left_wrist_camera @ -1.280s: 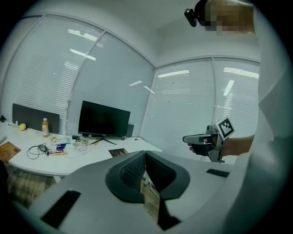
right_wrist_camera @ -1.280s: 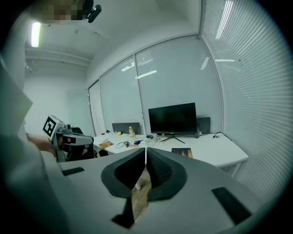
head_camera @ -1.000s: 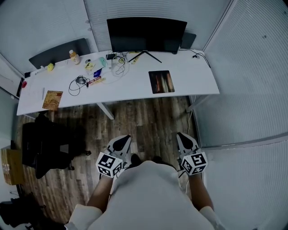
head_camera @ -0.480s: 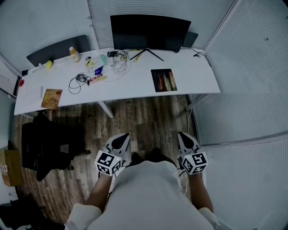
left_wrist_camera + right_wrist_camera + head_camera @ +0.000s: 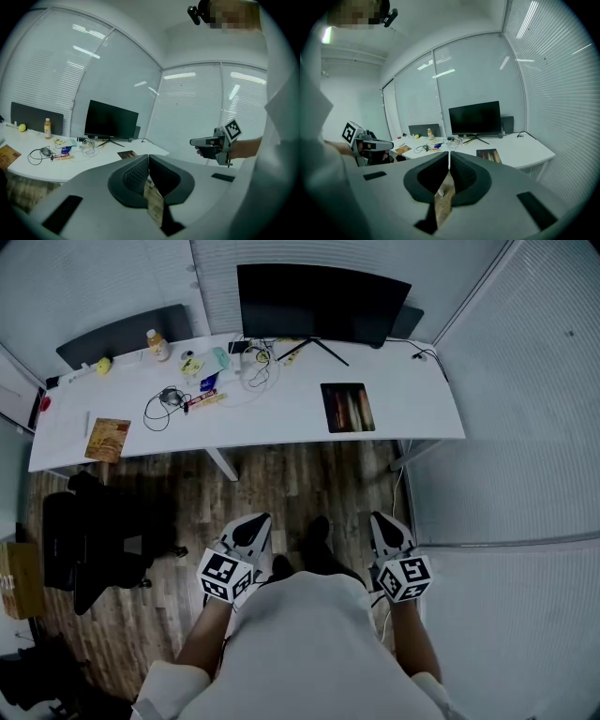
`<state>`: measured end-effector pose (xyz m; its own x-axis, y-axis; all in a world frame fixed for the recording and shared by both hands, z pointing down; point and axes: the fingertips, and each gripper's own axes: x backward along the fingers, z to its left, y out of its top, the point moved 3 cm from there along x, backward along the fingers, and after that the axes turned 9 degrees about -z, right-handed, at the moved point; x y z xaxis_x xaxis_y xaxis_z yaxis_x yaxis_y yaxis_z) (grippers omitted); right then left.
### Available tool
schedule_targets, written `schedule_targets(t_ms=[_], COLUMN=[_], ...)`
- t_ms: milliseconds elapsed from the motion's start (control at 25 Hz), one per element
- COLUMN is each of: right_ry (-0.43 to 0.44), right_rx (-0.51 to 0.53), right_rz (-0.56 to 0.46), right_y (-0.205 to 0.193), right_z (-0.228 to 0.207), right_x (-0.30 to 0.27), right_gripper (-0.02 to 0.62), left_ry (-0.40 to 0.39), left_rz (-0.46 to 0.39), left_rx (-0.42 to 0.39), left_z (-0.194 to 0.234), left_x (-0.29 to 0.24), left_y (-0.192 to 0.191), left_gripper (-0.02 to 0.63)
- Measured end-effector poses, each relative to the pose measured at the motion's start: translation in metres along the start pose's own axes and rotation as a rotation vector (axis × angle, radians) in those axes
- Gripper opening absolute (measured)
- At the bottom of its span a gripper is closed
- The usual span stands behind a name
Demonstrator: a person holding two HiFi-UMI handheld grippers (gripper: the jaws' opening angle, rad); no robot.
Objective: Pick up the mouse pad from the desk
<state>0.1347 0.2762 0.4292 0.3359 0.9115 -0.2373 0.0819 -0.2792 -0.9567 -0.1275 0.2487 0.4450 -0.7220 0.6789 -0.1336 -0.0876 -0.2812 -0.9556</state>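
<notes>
Head view, looking steeply down: a person stands on a wood-plank floor facing a white desk. The left gripper and the right gripper are held low in front of the body, well apart from the desk. Each has its jaws pressed together with nothing between them. The dark mouse pad lies flat on the desk's right part, just in front of the black monitor. Cables and a bottle sit on the left half.

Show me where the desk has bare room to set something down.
Bare: the desk between the cables and the mouse pad, and its right end beyond the pad. Crowded: cables, bottle and small items left of the monitor.
</notes>
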Motion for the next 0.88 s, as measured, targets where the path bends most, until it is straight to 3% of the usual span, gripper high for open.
schedule_targets(t_ms=[880], right_ry=[0.110], right_rx=[-0.025], right_rz=[0.063], right_y=[0.026], right_z=[-0.104], right_x=[-0.122], right_gripper=[0.034], left_ry=[0.070], left_rz=[0.008], left_rx=[-0.008], left_z=[0.027], left_x=[-0.125], left_y=[0.023], left_gripper=[0.018])
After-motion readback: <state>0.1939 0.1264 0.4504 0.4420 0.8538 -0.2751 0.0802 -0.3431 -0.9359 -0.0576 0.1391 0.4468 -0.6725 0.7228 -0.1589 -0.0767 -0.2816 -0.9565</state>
